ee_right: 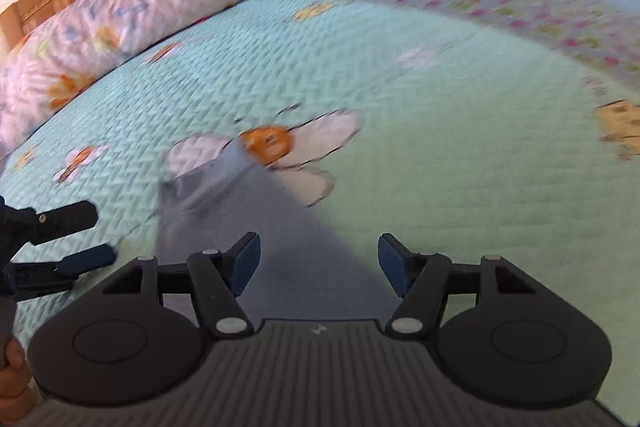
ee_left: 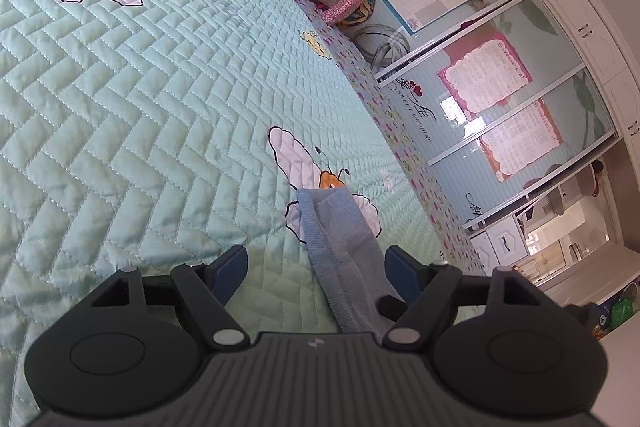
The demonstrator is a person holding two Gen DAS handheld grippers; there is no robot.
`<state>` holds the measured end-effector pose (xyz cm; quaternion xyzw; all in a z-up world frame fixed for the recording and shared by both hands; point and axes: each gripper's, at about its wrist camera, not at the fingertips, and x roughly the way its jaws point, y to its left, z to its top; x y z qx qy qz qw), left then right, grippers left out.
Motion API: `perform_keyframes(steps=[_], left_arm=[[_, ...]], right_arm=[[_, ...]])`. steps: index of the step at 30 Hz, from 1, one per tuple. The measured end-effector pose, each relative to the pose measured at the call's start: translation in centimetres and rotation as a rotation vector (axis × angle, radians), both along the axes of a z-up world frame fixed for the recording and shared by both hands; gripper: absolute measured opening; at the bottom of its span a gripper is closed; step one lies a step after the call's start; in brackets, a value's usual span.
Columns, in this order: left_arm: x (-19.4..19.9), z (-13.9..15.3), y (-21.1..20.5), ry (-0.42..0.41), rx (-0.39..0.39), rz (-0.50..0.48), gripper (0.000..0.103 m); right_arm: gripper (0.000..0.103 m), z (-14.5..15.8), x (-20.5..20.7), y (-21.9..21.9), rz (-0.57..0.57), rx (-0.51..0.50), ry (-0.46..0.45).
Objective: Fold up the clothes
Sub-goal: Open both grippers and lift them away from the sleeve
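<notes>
A blue-grey garment (ee_left: pixel 340 247) is laid on the bed (ee_left: pixel 140 107) near its right edge, long axis running straight ahead of both grippers. Left gripper (ee_left: pixel 316 267) and right gripper (ee_right: pixel 318 259): jaws spread wide, nothing pinched, cloth passing between them.

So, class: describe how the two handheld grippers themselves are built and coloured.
Both look alike. The left gripper and right gripper each have a dark grey ribbed body with a small pale logo, two round black discs, black linkage arms with silver pivot pins, and dark blue finger pads. No cables or sleeves show.
</notes>
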<state>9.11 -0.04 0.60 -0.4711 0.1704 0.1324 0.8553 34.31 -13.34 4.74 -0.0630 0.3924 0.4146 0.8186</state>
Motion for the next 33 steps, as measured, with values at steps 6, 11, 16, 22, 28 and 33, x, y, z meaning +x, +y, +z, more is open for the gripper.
perform_keyframes(steps=[6, 11, 16, 22, 28, 33], left_arm=[[-0.1, 0.0, 0.1, -0.002, 0.001, 0.001, 0.079], [-0.2, -0.1, 0.2, -0.006, -0.006, 0.002, 0.079], [-0.1, -0.2, 0.2, -0.011, -0.001, 0.001, 0.079], [0.0, -0.2, 0.0, -0.013, 0.017, 0.0, 0.079], [0.3, 0.1, -0.2, -0.011, 0.018, -0.013, 0.079], [0.9, 0.4, -0.6, -0.023, 0.001, -0.071, 0.082]], right_arm=[[0.009, 0.4, -1.5, 3.4, 0.064, -0.079, -0.056], [0.008, 4.1, -1.8, 3.6, 0.015, -0.081, -0.236], [0.01, 5.3, 4.4, 1.8, -0.207, 0.055, -0.296], [0.04, 2.0, 7.8, -0.1, -0.321, -0.066, -0.278], [0.056, 6.3, -0.4, -5.5, -0.4, 0.049, -0.308], [0.064, 5.7, -11.3, -13.7, -0.496, 0.164, -0.191]])
